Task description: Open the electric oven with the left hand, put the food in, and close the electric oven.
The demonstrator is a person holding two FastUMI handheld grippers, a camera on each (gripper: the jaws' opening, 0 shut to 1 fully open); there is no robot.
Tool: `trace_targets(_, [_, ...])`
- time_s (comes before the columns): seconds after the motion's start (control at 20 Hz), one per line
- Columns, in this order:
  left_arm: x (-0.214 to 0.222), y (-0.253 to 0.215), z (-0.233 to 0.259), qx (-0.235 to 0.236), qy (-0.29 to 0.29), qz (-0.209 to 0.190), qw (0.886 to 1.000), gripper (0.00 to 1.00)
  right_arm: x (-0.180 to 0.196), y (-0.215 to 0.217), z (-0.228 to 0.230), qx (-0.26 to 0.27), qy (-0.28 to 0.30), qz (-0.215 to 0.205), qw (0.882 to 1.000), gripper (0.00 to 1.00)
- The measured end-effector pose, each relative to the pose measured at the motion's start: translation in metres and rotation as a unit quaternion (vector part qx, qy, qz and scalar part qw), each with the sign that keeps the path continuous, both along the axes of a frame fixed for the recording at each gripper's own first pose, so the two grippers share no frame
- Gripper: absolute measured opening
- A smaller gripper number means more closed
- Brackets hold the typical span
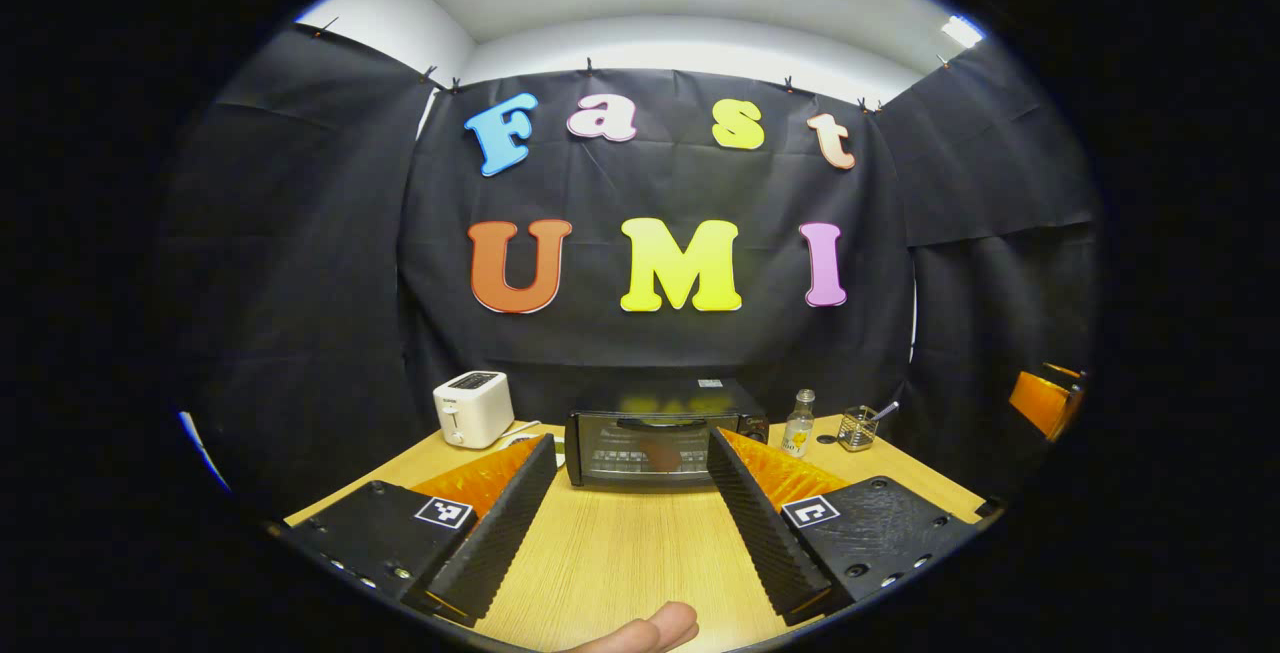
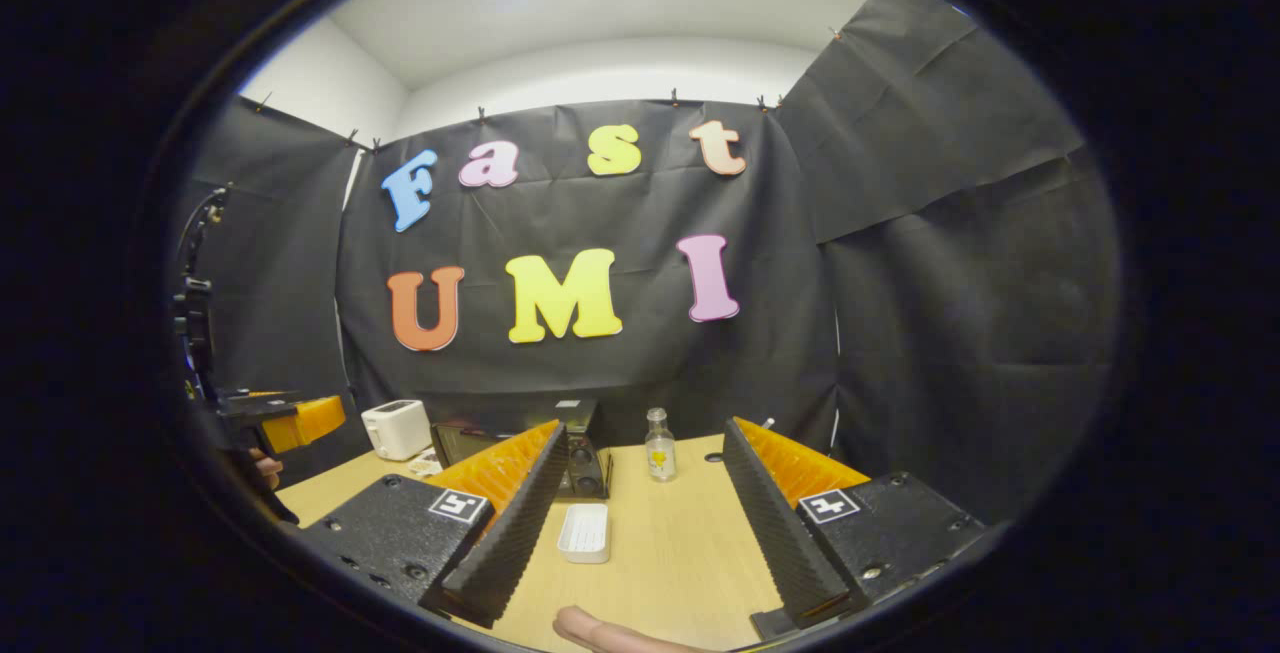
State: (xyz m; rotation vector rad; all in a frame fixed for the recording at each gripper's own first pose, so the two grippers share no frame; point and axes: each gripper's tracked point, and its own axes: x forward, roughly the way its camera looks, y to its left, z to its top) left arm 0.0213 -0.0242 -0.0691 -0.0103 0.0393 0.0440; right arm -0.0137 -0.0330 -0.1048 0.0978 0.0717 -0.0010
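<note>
The black electric oven [image 1: 650, 448] stands at the back of the wooden table [image 1: 620, 563], its glass door shut. My left gripper [image 1: 630, 440] is open, aimed straight at the door and some way short of it. In the right gripper view the oven [image 2: 585, 465] is partly hidden behind one finger [image 2: 510, 523]. A small white rectangular tray [image 2: 585, 533] lies on the table in front of the oven's knob side; what it holds I cannot tell. My right gripper [image 2: 643, 428] is open and holds nothing, with the tray low between its fingers.
A white toaster [image 1: 473, 408] stands left of the oven. A small glass bottle [image 1: 797, 423] and a wire holder [image 1: 858, 427] stand to its right. The left gripper [image 2: 285, 418] and its hand show at the right gripper view's left edge. Black cloth walls surround the table.
</note>
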Motion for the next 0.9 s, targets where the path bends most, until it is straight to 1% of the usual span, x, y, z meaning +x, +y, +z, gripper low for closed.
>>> trace_targets(0.15, [-0.017, -0.015, 0.011, 0.022, -0.013, -0.013, 1.000, 0.96, -0.004, 0.004, 0.003, -0.004, 0.000, 0.006, 1.000, 0.98])
trace_targets(0.2, [-0.021, -0.018, 0.015, 0.027, -0.022, -0.018, 0.999, 0.96, -0.008, 0.004, 0.005, -0.001, -0.003, 0.007, 1.000, 0.96])
trace_targets(0.3, [-0.027, -0.027, 0.017, 0.025, -0.031, -0.028, 0.999, 0.96, -0.012, 0.001, 0.013, 0.007, -0.017, 0.002, 1.000, 0.98])
trace_targets(0.4, [-0.032, -0.038, 0.013, 0.017, -0.026, -0.046, 0.998, 0.96, -0.015, -0.006, 0.016, 0.004, -0.024, -0.008, 1.000, 0.98])
trace_targets(0.45, [-0.034, -0.038, 0.011, 0.017, -0.022, -0.047, 0.998, 0.96, -0.017, -0.005, 0.016, 0.003, -0.025, -0.004, 1.000, 0.98])
trace_targets(0.65, [-0.034, -0.023, 0.015, 0.035, -0.028, -0.019, 0.999, 0.96, -0.022, -0.002, 0.021, -0.002, -0.029, 0.010, 1.000, 0.98])
trace_targets(0.9, [-0.036, -0.019, 0.021, 0.022, -0.038, -0.011, 0.999, 0.96, -0.023, 0.000, 0.021, -0.001, -0.029, 0.018, 0.999, 0.98])
